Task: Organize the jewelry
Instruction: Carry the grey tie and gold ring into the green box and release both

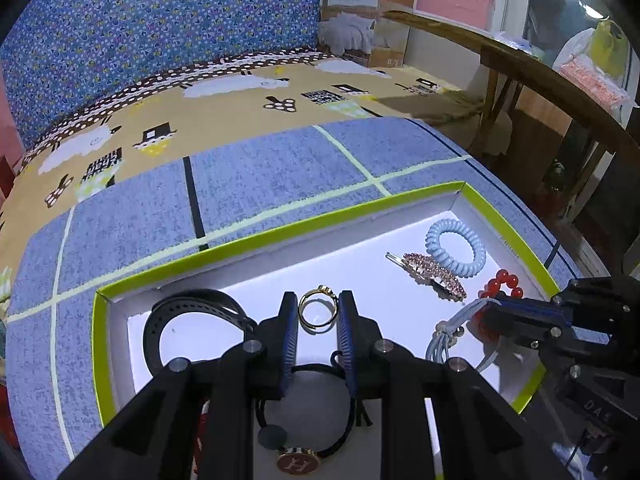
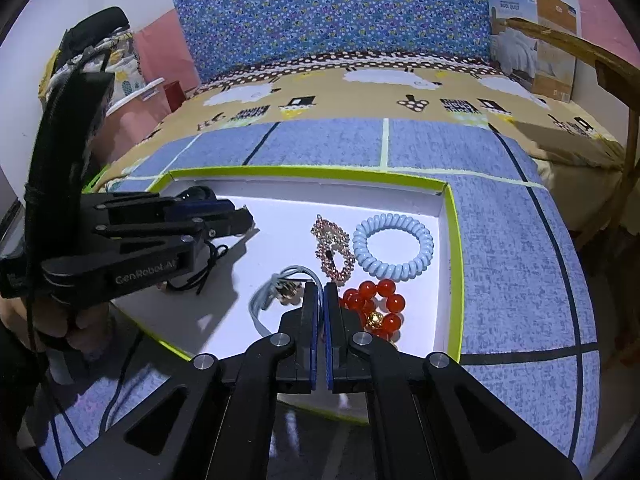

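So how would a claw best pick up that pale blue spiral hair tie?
Probably by one side of its coil, from straight above. The spiral hair tie lies flat in the white tray with an open centre, so one finger can drop inside the ring and one outside. Its far-right arc looks clearest of the rhinestone clip.

Left wrist cam: sits behind left gripper (image 1: 319, 304), low and close over near-left part of white tray (image 1: 208, 248), facing far wall.
Right wrist cam: behind right gripper (image 2: 320, 294), a bit higher, close over tray's near-right part (image 2: 454, 248), same heading.
Shared: tray interior, blue coil hair tie (image 1: 456, 252) (image 2: 394, 248), pink hair clip (image 1: 436, 276) (image 2: 334, 254), red bead bracelet (image 1: 504, 284) (image 2: 376, 304), blue mat (image 1: 260, 172) (image 2: 320, 140) (each cam also catches other gripper at frame edge).
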Available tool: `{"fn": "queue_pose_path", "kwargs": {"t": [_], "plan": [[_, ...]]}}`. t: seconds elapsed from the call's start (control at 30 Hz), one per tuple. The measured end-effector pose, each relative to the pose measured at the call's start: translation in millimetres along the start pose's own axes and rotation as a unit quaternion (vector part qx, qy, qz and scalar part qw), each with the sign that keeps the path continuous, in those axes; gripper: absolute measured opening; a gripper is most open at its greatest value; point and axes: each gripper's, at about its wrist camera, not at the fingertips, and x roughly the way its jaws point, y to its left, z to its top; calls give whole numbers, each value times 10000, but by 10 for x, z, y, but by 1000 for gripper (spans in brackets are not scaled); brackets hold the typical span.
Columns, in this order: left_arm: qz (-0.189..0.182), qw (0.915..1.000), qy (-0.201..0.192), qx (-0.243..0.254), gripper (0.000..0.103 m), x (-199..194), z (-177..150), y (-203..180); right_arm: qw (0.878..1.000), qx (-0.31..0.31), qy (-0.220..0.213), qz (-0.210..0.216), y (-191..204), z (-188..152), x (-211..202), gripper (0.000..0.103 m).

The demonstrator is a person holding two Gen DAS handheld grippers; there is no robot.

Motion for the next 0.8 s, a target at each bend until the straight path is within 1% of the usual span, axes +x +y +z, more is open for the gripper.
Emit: {"fn": "queue_pose_path", "kwargs": {"t": [0.07,0.17,0.2,0.27,0.47,0.6,0.8], "plan": [[23,10000,45,-2,22,15,-1,-8,10000,-17,16,-37,1,-8,1,3],[19,10000,73,-19,24,20,-2,-6,10000,-27,-20,-34,9,-5,-18,15],[11,10000,79,-25,27,20,2,-8,10000,-33,-27,-29,8,2,-21,15],[16,10000,68,-23,29,14,3,-10,9999,-73,-46,-51,15,-1,-36,15],[-14,9999,-41,-149,29,-92,-27,37,9998,-100,-134,-76,36,-12,-117,16],[-64,9994,-247,-232,29,-302,-73,52,9995,-134,-264,-70,70,-25,-246,16],[-98,9976,-638,-236,29,-727,-219,17,9986,-206,-493,-20,180,-108,-532,16]]}}
